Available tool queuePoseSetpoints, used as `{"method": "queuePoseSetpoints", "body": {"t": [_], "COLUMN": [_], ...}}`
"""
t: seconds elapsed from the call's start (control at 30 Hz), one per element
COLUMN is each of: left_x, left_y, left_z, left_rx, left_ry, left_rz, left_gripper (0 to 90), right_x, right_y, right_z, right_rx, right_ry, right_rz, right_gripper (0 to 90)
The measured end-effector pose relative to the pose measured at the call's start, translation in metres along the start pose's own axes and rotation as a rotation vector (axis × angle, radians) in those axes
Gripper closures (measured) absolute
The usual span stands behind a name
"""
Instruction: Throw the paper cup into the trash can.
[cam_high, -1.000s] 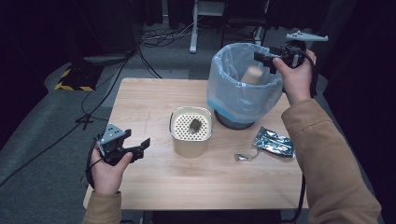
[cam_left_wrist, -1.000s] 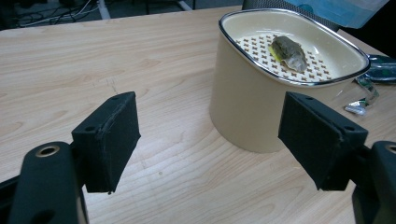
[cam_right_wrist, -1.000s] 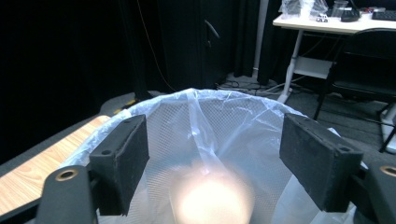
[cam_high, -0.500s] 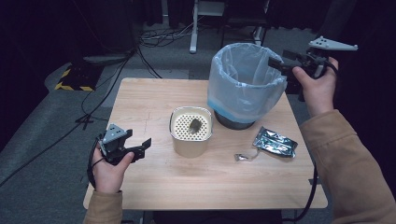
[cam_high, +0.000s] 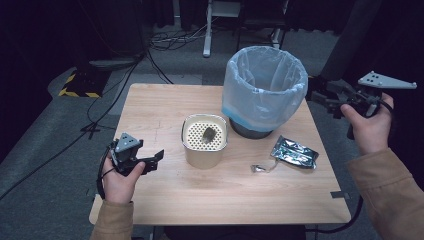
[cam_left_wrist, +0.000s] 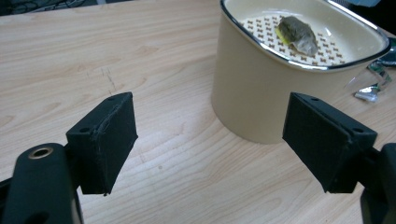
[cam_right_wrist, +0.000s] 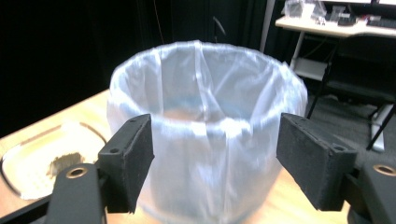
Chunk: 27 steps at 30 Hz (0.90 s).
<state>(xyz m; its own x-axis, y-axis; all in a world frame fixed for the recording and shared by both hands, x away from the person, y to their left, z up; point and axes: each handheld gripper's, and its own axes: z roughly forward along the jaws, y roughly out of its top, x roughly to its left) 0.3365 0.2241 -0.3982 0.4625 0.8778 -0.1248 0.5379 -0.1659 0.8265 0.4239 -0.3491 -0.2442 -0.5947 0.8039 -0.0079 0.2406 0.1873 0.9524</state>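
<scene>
Left gripper: jaws wide apart, empty, low over table | container: mid-table, dark scrap on its perforated tray | bin: behind | foil packet: right | right gripper: jaws wide, empty, beside bin.

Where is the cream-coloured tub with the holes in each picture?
High view: the cream tub stands mid-table, just left of the bin with the plastic bag.
Left gripper view: the tub is at upper right, beyond the open jaws.
Right gripper view: the tub sits blurred at lower left, beside the bin.
Shared landmark: the dark lump lying on the tub's perforated insert.
</scene>
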Motion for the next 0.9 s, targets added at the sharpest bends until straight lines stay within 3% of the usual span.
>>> {"method": "queuePoseSetpoints", "body": {"t": [0.27,0.4,0.47,0.57,0.67,0.9], "left_x": [0.007,0.012,0.014,0.016,0.018,0.025], "left_y": [-0.008,-0.014,-0.017,-0.022,-0.030,-0.051], "left_z": [0.006,0.012,0.014,0.017,0.018,0.029], "left_rx": [0.054,0.104,0.130,0.144,0.158,0.198], "left_ry": [0.027,0.056,0.063,0.070,0.076,0.051], "left_rz": [0.007,0.019,0.024,0.023,0.016,-0.010], "left_gripper": [16.3,16.3,16.3,16.9,17.0,17.6], "right_x": [-0.008,-0.008,-0.008,-0.010,-0.011,-0.011], "right_y": [-0.032,-0.048,-0.058,-0.073,-0.089,-0.127], "right_z": [-0.015,-0.017,-0.016,-0.012,-0.007,0.011], "right_rx": [0.052,0.117,0.161,0.183,0.213,0.287], "right_ry": [-0.021,-0.039,-0.034,-0.003,0.002,0.032], "right_rz": [-0.010,-0.031,-0.029,0.009,0.018,0.038], "right_gripper": [26.4,24.7,23.0,19.6,18.4,15.7]}}
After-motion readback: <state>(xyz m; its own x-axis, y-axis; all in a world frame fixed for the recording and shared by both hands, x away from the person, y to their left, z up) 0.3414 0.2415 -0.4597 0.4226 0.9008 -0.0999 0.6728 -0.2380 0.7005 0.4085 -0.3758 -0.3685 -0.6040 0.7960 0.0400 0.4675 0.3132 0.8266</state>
